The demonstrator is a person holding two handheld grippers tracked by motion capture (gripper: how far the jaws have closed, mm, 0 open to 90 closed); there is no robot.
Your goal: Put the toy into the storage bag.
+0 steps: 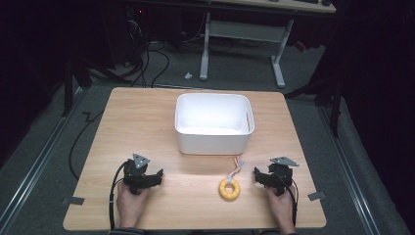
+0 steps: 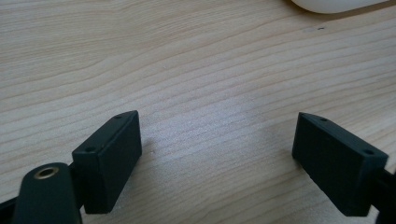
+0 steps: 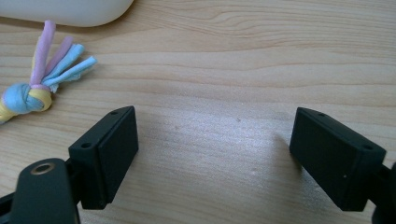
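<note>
Dark floor and cable-strewn carpet surround a pale wooden table point(image 1: 147, 117) that sits in the middle of the high view, with the white legs of another desk point(image 1: 279, 63) at the top of the frame. Nearest, at the bottom edge, two hands come in: the left hand point(image 1: 129, 201) at lower left holds the left gripper point(image 1: 155, 178), and the right hand point(image 1: 281, 205) at lower right holds the right gripper point(image 1: 258, 175). Both grippers rest low over the table's near edge, well apart from each other, each pointing inward. In the left gripper view the two black jaws stand wide apart at the bottom corners with bare wood between them, grasping nothing; a sliver of the white bin point(image 2: 336, 4) shows at the upper right. In the right gripper view the jaws are likewise spread wide and released, with bare wood between them. Between the two grippers, nearer the right one, lies a yellow ring point(image 1: 229, 189) flat on the wood in the lower centre of the high view, touched by neither gripper. A short rope tail point(image 1: 238, 165) with pink, blue and yellow strands runs from the ring toward the bin; the right gripper view shows its knot and frayed ends point(image 3: 56, 63) at the upper left, just beside the bin's rounded corner point(image 3: 70, 11). Farther off, in the centre of the high view, stands the bin point(image 1: 214, 139), open-topped and apparently empty.
</note>
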